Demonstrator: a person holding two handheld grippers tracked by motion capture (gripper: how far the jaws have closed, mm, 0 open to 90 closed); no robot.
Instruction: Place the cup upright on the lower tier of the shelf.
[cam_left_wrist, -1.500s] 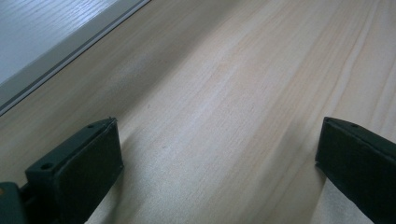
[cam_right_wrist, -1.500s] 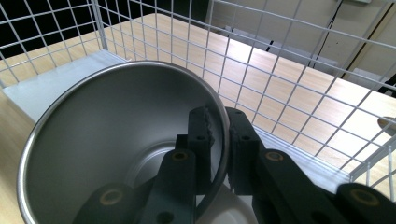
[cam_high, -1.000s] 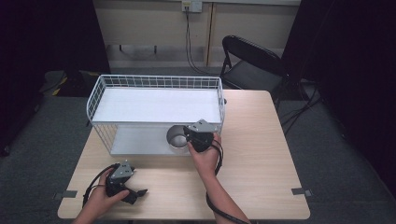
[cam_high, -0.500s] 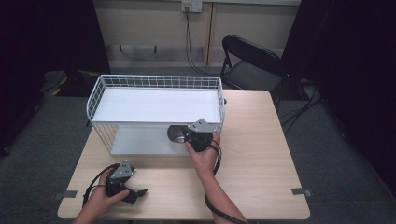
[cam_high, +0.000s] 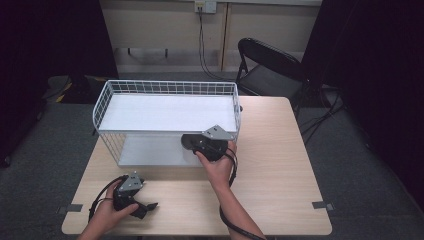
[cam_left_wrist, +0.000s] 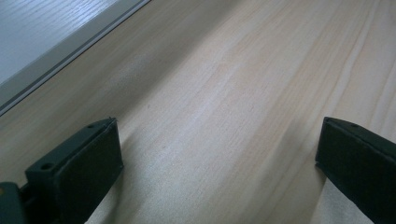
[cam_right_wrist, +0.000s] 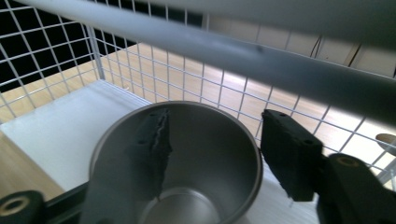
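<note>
A grey metal cup (cam_high: 186, 140) hangs at the front right opening of a white wire rack (cam_high: 170, 85), just under its top shelf. My right gripper (cam_high: 196, 145) is shut on the cup. In the right gripper view the cup (cam_right_wrist: 205, 186) opens toward the camera, and the right gripper (cam_right_wrist: 215, 140) has one jaw inside it and the other outside its rim. The rack's white lower shelf (cam_right_wrist: 60, 135) lies below. Down at the table's front left, my left gripper (cam_high: 145, 207) rests low over the wood. The left gripper (cam_left_wrist: 219, 154) is open, with bare table between its fingers.
The rack takes up the back left of the wooden table (cam_high: 280, 150); its top shelf (cam_high: 165, 112) is a bare white board. Its front bar (cam_right_wrist: 210, 46) crosses close above the cup. A black folding chair (cam_high: 272, 65) stands behind the table. Cables trail from both grippers.
My right gripper has carried the cup a little forward and left, in under the rack's top shelf. The left gripper has stayed where it was.
</note>
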